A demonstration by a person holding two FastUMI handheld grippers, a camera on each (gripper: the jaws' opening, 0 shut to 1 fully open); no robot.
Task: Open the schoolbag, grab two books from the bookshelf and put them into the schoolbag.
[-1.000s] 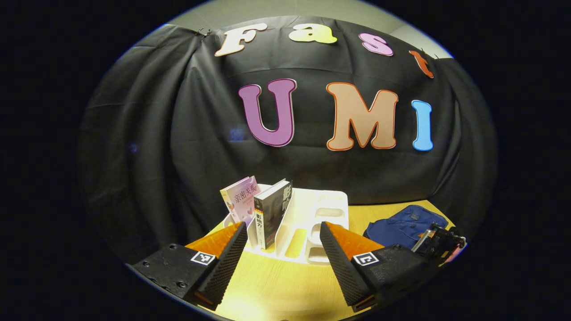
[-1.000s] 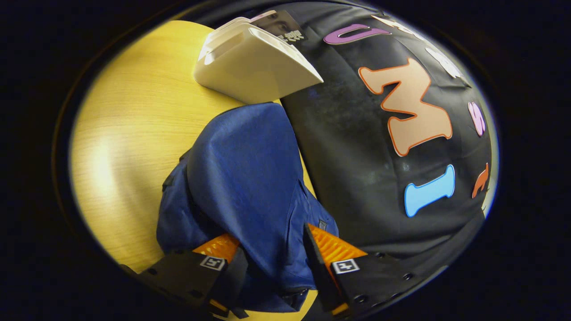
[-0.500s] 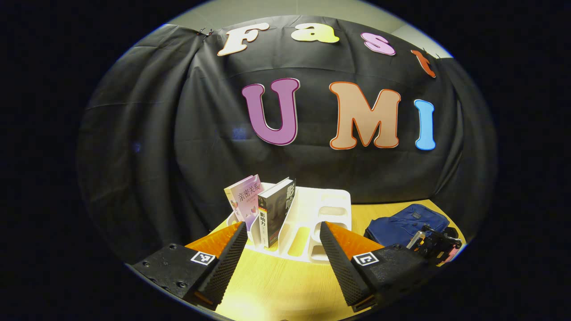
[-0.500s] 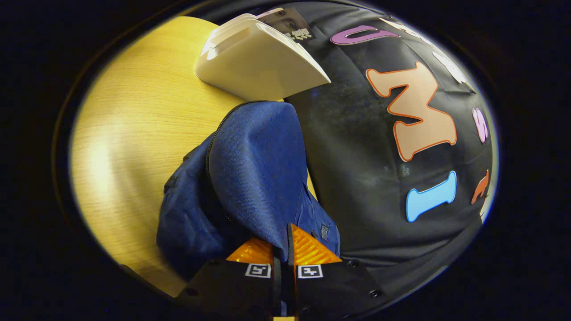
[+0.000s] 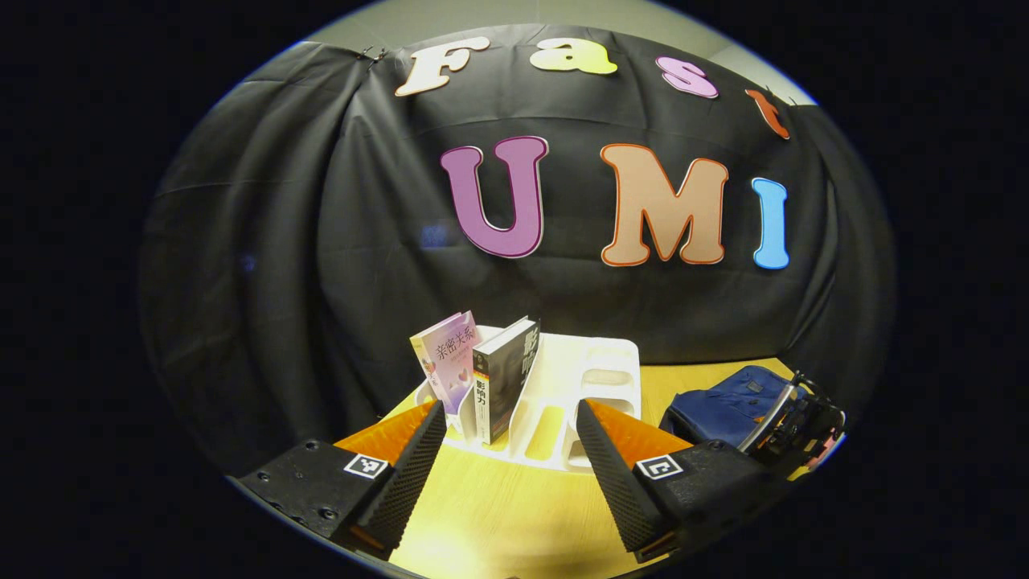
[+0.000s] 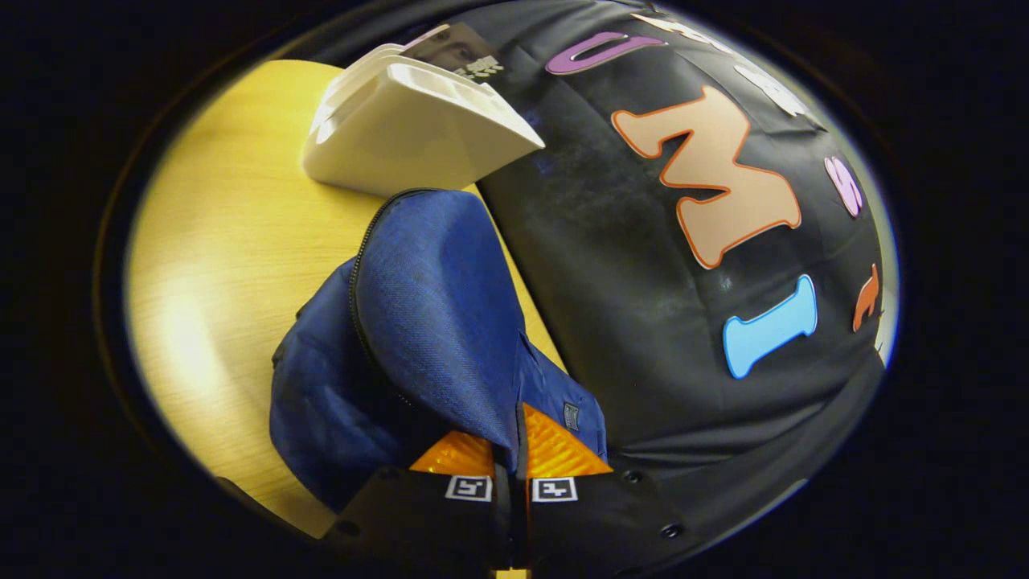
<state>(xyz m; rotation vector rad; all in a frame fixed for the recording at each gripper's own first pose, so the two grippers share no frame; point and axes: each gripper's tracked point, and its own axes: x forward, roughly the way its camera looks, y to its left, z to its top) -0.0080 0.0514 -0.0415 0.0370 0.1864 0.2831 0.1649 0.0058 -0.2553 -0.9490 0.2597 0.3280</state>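
Observation:
In the left gripper view a white bookshelf (image 5: 563, 386) stands on the wooden table with a pink book (image 5: 447, 360) and a black book (image 5: 503, 378) upright in its left slots. My left gripper (image 5: 511, 418) hangs open in front of it, with nothing between its fingers. To the right lies the blue schoolbag (image 5: 727, 402), with the other gripper (image 5: 792, 418) at its right end. In the right gripper view my right gripper (image 6: 512, 438) is shut on the flap of the schoolbag (image 6: 426, 297), lifted off the bag's body. The bookshelf (image 6: 402, 137) stands beyond it.
The wooden table (image 6: 217, 241) stretches bare left of the bag and in front of the shelf (image 5: 498, 515). The black cloth wall (image 5: 321, 241) rises close behind the shelf and bag.
My right gripper closed on the bag's flap and has lifted it, showing the zip edge. The left gripper drifted slightly and stays open.

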